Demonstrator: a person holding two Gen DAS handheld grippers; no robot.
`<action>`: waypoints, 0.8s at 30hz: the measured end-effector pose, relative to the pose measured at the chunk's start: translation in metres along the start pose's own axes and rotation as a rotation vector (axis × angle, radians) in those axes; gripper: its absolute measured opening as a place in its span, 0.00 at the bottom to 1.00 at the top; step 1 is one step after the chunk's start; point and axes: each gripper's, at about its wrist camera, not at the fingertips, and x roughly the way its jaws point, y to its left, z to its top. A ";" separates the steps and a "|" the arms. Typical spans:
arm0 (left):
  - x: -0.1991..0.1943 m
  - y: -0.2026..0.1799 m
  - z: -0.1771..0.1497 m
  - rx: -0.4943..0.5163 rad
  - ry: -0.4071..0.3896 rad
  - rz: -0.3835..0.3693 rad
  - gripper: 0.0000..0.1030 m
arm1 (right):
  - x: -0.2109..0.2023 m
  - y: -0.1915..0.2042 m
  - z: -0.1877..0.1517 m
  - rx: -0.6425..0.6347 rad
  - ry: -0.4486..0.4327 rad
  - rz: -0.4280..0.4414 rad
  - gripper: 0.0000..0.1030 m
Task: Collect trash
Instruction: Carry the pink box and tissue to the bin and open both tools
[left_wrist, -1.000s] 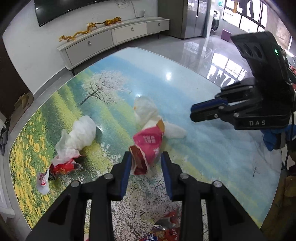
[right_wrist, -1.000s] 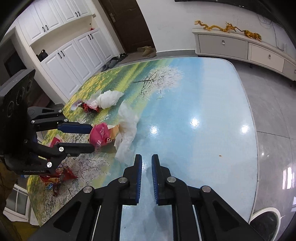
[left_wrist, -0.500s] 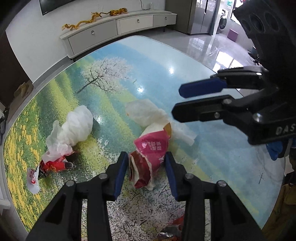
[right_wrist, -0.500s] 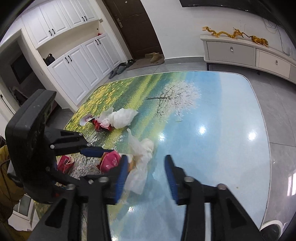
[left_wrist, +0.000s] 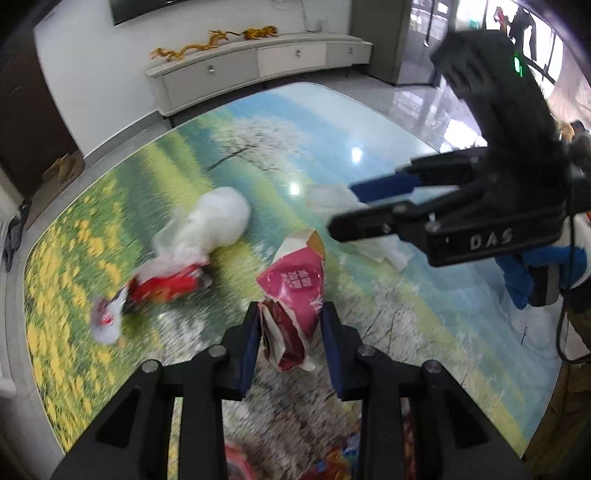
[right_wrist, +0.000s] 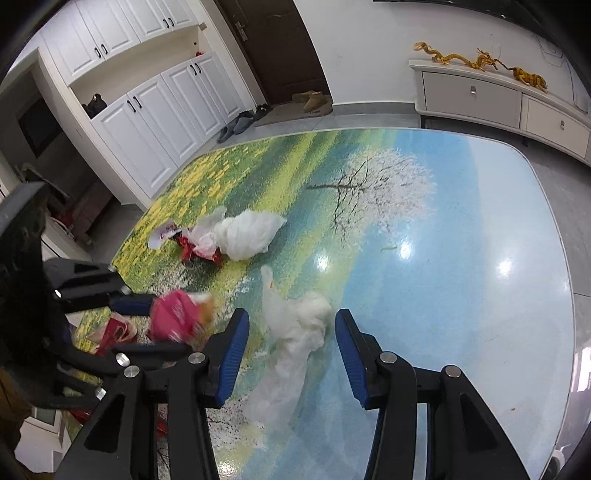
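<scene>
A glossy counter (left_wrist: 424, 302) printed with a meadow and a blossoming tree was seen in a living room, with a white sideboard (left_wrist: 258, 70) behind it. In the left wrist view, the left hand-held gripper (left_wrist: 290, 332) was seen pinching a pink snack bag (left_wrist: 295, 291) at its lower end, both pads touching it, the bag's long axis running up and away from the fingers. A white plastic bag (left_wrist: 218, 221) on a red wrapper (left_wrist: 166, 284) lay to the left, well apart. The right hand-held gripper (left_wrist: 341, 208) was seen reaching in from the right over crumpled white plastic (left_wrist: 328, 199).

In the right wrist view, the right hand-held gripper (right_wrist: 291, 347) was held spread wide, with the crumpled white plastic (right_wrist: 299, 325) lying directly between and just ahead of its fingers, its long axis roughly in line with them. This piece was judged nearer the right hand than the left, so that a short descent and a closing would be called for.
</scene>
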 end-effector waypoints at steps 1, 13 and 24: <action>-0.004 0.003 -0.002 -0.012 -0.008 0.002 0.29 | 0.001 0.002 -0.002 -0.009 0.002 -0.011 0.33; -0.058 -0.013 -0.020 -0.091 -0.128 -0.008 0.29 | -0.058 0.001 -0.023 0.033 -0.097 0.000 0.14; -0.099 -0.072 -0.015 -0.061 -0.217 -0.040 0.28 | -0.165 -0.002 -0.071 0.097 -0.282 -0.028 0.14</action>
